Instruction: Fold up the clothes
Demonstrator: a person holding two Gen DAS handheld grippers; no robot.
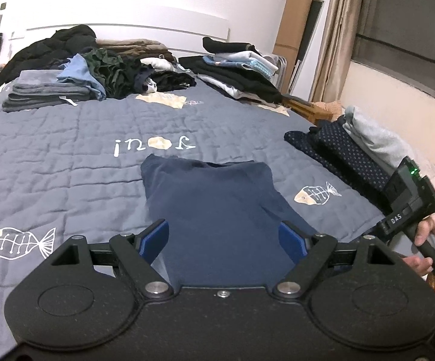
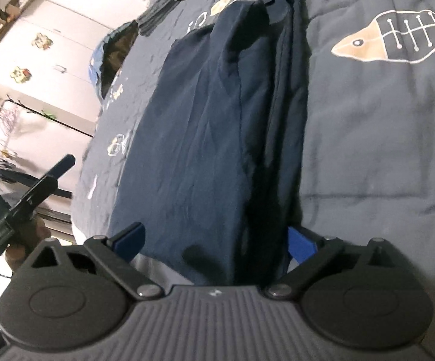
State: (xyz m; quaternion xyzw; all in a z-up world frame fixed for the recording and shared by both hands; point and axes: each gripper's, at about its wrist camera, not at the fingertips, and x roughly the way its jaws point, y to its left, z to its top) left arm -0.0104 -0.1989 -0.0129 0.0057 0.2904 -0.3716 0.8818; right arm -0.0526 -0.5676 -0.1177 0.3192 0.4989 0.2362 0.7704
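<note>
A navy blue garment [image 1: 214,198] lies folded into a long strip on the grey-blue fish-print quilt [image 1: 66,156]. My left gripper [image 1: 226,237] is open, its blue pads on either side of the garment's near end. In the right wrist view the same garment [image 2: 211,126] runs away from me, with its side folded over in layers. My right gripper [image 2: 217,240] is open, its pads straddling the garment's near edge. The right gripper's body, held by a hand, shows at the right edge of the left wrist view [image 1: 410,201].
Folded grey towels [image 1: 36,90], a heap of loose dark clothes [image 1: 118,69] and a folded stack [image 1: 241,69] lie at the far end of the bed. A dotted navy and grey pile [image 1: 352,147] sits at the right edge. White wardrobes [image 2: 36,60] stand beyond the bed.
</note>
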